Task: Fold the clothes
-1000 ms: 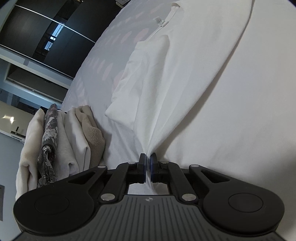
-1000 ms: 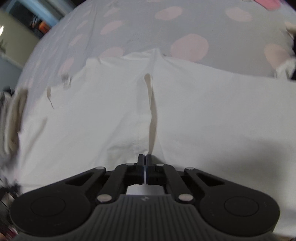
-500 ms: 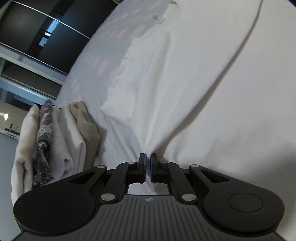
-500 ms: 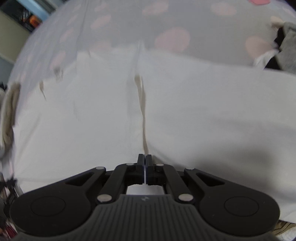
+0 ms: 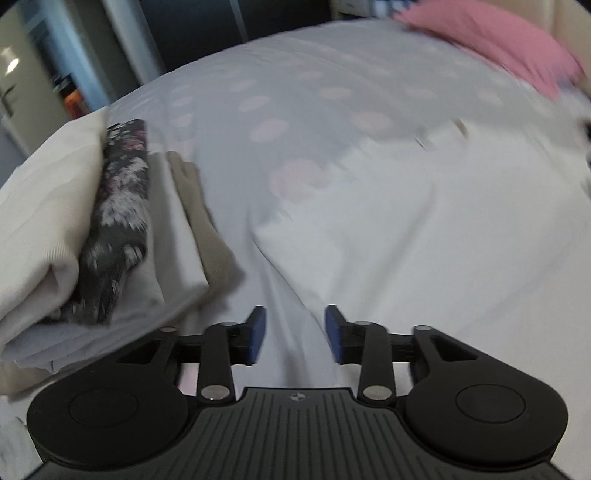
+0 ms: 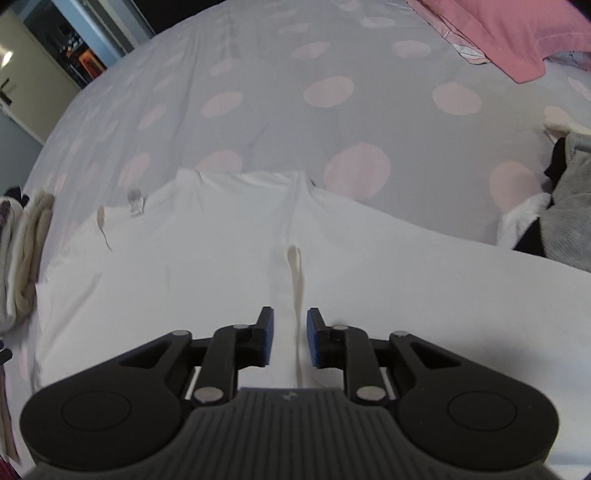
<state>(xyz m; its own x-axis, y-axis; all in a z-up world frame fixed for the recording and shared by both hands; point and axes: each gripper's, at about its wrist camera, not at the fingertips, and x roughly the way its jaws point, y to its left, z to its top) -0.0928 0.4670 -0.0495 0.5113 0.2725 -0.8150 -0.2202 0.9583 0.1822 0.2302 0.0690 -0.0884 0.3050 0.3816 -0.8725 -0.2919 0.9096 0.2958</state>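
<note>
The white garment (image 6: 229, 266) lay spread flat on the bed (image 6: 280, 122), over a pale grey cover with large pink dots, its surface mostly smooth with one narrow raised crease (image 6: 297, 273) running away from the camera. In the right wrist view the right gripper (image 6: 289, 338) hung just above that crease — its jaws were parting, the blue pads (image 6: 266, 341) standing a modest way apart on either side of the fold and pressing on nothing. A small label (image 6: 135, 201) showed at the garment's far left edge. In the left wrist view, which was blurred, the left gripper (image 5: 294, 334) stood over the cloth with its jaws also opening, wider than the right's; white fabric (image 5: 424, 236) lay beneath the gap, but neither pad touched it. To the left of that gripper a stack of folded clothes (image 5: 96, 240) rested on the bed: cream, a dark floral piece, pale grey and beige, layered edge on. The same stack (image 6: 22, 254) appeared at the left edge of the right wrist view, just beside the garment. A pink pillow (image 6: 517, 33) lay at the far right of the bed, and a heap of grey and dark clothing (image 6: 565, 199) sat at the right edge — near the garment, whether touching it I cannot tell.
</note>
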